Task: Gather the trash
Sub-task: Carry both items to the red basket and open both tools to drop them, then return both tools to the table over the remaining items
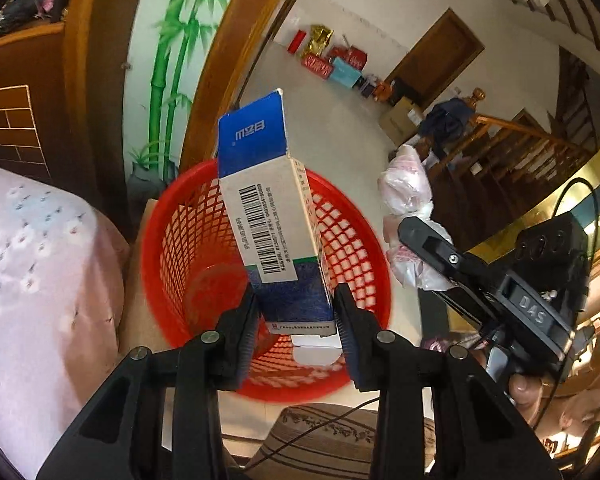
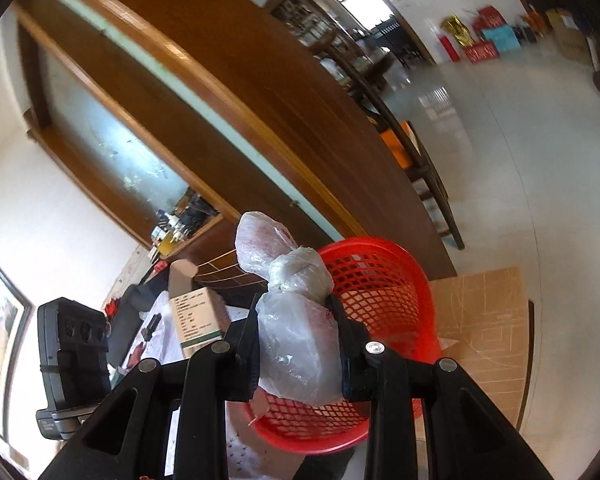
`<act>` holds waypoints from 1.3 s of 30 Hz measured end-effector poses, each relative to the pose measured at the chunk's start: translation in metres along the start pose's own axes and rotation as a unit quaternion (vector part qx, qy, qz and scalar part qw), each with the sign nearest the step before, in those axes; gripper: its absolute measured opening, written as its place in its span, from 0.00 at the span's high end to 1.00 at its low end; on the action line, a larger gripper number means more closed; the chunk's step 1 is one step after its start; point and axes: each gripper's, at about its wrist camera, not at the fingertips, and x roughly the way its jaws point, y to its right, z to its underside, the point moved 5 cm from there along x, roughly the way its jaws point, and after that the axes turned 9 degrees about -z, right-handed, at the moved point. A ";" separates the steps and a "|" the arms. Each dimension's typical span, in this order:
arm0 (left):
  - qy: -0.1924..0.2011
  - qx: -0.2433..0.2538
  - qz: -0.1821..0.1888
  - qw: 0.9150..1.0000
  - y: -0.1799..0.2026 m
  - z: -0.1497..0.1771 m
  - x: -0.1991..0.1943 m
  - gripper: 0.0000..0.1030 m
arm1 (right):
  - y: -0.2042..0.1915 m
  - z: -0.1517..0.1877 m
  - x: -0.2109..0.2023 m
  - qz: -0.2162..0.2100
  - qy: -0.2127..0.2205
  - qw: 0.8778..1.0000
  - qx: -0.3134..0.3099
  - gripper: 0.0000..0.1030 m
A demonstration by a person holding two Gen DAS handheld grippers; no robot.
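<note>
My left gripper [image 1: 296,312] is shut on a blue and white carton box [image 1: 268,208] and holds it upright over the open mouth of a red mesh basket [image 1: 180,240]. My right gripper [image 2: 296,344] is shut on a crumpled plastic bag [image 2: 292,320] just above the near rim of the red basket [image 2: 380,288]. In the left wrist view the right gripper [image 1: 424,240] with the bag [image 1: 408,188] shows to the right of the basket. In the right wrist view the box [image 2: 196,316] and the left gripper's body show at left.
The basket stands on a brown cardboard sheet [image 2: 488,320] on the pale tiled floor [image 1: 340,120]. A pink flowered cushion [image 1: 40,280] lies to the left. A wooden door frame [image 1: 228,60], a staircase [image 1: 520,152] and boxes [image 1: 332,60] by the far wall stand behind.
</note>
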 end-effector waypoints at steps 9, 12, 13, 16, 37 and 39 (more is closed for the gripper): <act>0.002 -0.012 -0.008 1.000 -0.003 0.003 0.014 0.35 | 0.018 0.000 0.013 -0.013 -0.013 0.999 0.043 0.53; 0.020 -0.010 -0.014 1.000 -0.003 0.003 0.004 0.28 | 0.016 -0.005 0.004 -0.015 0.000 0.999 0.037 0.39; 0.026 -0.013 -0.014 0.999 -0.003 0.001 0.001 0.28 | 0.016 -0.007 0.000 -0.014 0.005 0.999 0.038 0.36; 0.049 -0.022 -0.013 0.998 -0.006 0.003 -0.019 0.28 | 0.017 -0.013 -0.004 -0.012 0.014 0.999 0.037 0.32; 0.276 -0.238 -0.333 0.870 -0.172 0.180 -0.321 0.13 | -0.227 0.109 0.051 -0.074 -0.074 0.963 -0.248 0.13; 0.276 -0.259 -0.356 0.854 -0.188 0.200 -0.337 0.13 | -0.249 0.135 0.062 -0.093 -0.103 0.953 -0.269 0.10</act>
